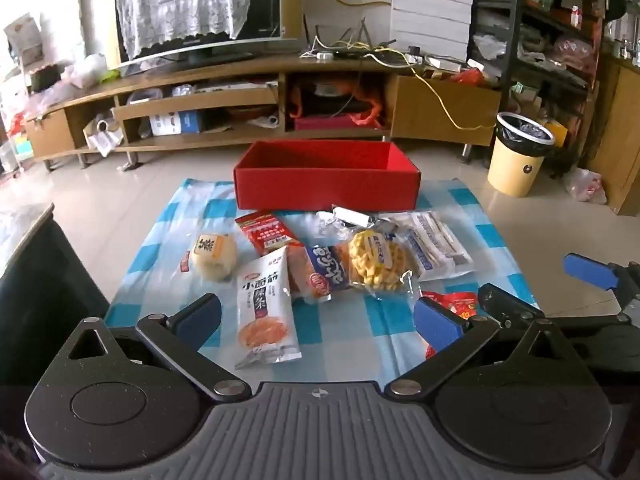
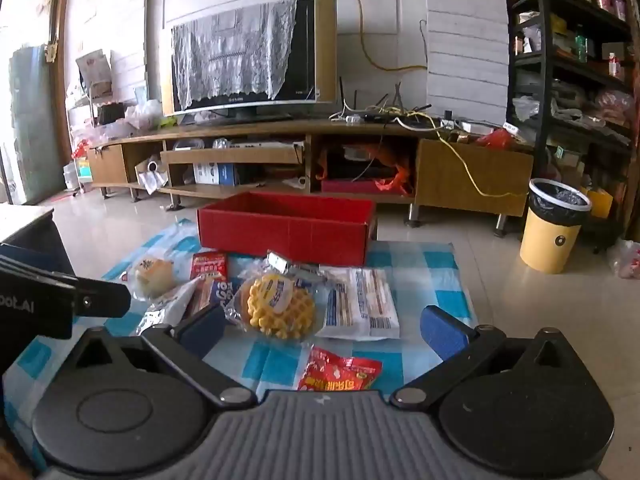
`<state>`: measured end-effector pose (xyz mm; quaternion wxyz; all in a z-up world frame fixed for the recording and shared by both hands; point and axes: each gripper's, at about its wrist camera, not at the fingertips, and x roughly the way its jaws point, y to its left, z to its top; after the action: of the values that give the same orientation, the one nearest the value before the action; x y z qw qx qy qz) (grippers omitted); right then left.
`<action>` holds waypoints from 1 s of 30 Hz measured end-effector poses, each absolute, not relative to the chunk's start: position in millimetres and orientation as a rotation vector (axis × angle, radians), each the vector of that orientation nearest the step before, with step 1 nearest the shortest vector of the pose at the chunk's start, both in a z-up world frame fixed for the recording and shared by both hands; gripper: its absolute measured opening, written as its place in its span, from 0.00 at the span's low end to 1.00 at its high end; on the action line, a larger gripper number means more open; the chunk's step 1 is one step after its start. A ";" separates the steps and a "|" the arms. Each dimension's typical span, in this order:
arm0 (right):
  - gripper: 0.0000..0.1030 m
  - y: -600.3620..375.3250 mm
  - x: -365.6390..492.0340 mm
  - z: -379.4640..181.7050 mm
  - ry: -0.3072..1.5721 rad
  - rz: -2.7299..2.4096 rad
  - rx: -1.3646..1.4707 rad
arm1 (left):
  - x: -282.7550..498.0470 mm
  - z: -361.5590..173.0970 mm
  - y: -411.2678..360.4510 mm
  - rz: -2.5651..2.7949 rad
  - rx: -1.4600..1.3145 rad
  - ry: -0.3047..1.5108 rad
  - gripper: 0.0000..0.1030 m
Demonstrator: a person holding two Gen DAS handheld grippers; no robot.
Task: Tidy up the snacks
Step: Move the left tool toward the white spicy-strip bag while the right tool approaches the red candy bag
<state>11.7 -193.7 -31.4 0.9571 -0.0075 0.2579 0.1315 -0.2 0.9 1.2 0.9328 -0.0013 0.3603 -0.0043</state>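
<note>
I see the blue-and-white checked cloth (image 1: 344, 320) spread over the tiled floor (image 1: 120, 196), and everything I have to sort lies on it. At its far edge stands the red box (image 1: 326, 182), open at the top, with nothing visible inside from these angles.

Just in front of the box the snacks lie in a loose cluster. The white striped packet (image 1: 434, 246) lies on the right side, touching the yellow waffle (image 1: 376, 266) in its clear wrapper. Left of the waffle a blue-labelled bread packet (image 1: 326, 272) overlaps a white noodle-snack packet (image 1: 266, 308), which reaches nearest to my left side. Behind those lies a red flat packet (image 1: 268, 232), and to the far left a round bun (image 1: 212, 256) sits slightly apart. A small silver-wrapped piece (image 1: 352, 216) lies close to the box wall. A red crinkled packet (image 2: 340, 372) lies nearest on the right, apart from the cluster.

My left hand-held gripper (image 1: 318, 322) hovers low over the near part of the cloth, spread wide and holding nothing; the noodle-snack packet lies between its blue pads (image 1: 438, 326). My right hand-held gripper (image 2: 324, 326) is likewise spread wide and empty, with the waffle and the red crinkled packet showing between its fingers.
</note>
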 end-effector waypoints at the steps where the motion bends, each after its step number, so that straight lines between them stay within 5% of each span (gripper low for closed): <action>1: 0.98 -193.5 11.5 -31.3 0.532 0.267 -0.013 | -0.3 2.0 1.7 -0.015 -0.010 0.732 1.00; 30: 0.98 -187.6 16.3 -64.9 0.691 0.224 0.012 | 10.9 -72.3 17.2 0.157 -0.024 1.011 1.00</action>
<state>16.3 -187.6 -64.9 0.9347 0.0058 0.3380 0.1097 10.9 17.2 -72.3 0.8720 -0.0113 0.4836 0.0750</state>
